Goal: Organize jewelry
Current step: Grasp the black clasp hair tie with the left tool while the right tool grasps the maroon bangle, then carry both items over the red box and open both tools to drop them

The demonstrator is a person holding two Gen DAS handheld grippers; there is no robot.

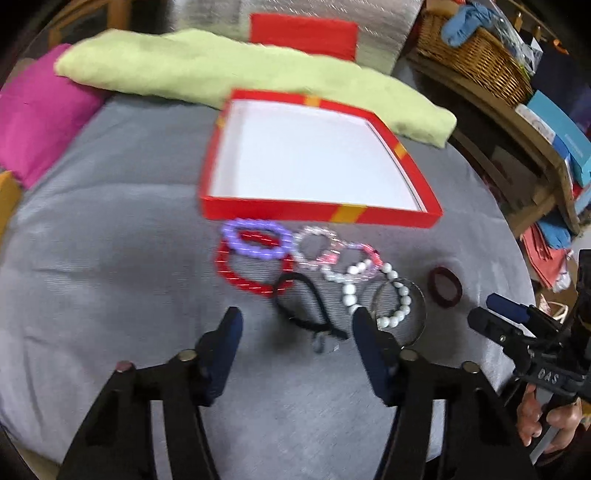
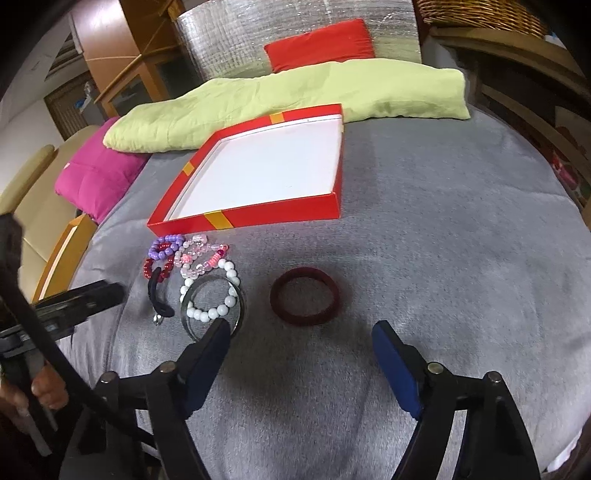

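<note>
A red box point(image 1: 317, 212) point(image 2: 258, 216) with a white inside lies open on the grey cover. In front of it lie a purple bead bracelet point(image 1: 256, 238) point(image 2: 166, 246), a red bead bracelet point(image 1: 236, 275) point(image 2: 153, 268), pink and clear bead bracelets point(image 1: 317, 245) point(image 2: 199, 254), a white bead bracelet point(image 1: 369, 291) point(image 2: 212, 295), a silver bangle point(image 1: 417, 314) point(image 2: 188, 321), a black hair tie point(image 1: 306, 310) point(image 2: 157, 295) and a dark red bangle point(image 1: 445, 288) point(image 2: 304, 301). My left gripper point(image 1: 297, 321) is open just before the black hair tie. My right gripper point(image 2: 301, 332) is open just before the dark red bangle.
A green folded blanket point(image 1: 221, 70) point(image 2: 295, 96), a pink cushion point(image 1: 40, 114) point(image 2: 99, 173) and a red cushion point(image 1: 303, 33) point(image 2: 321, 44) lie behind the box. A wooden shelf with a wicker basket point(image 1: 476, 55) stands at the right. The right gripper shows at the left wrist view's right edge point(image 1: 517, 325).
</note>
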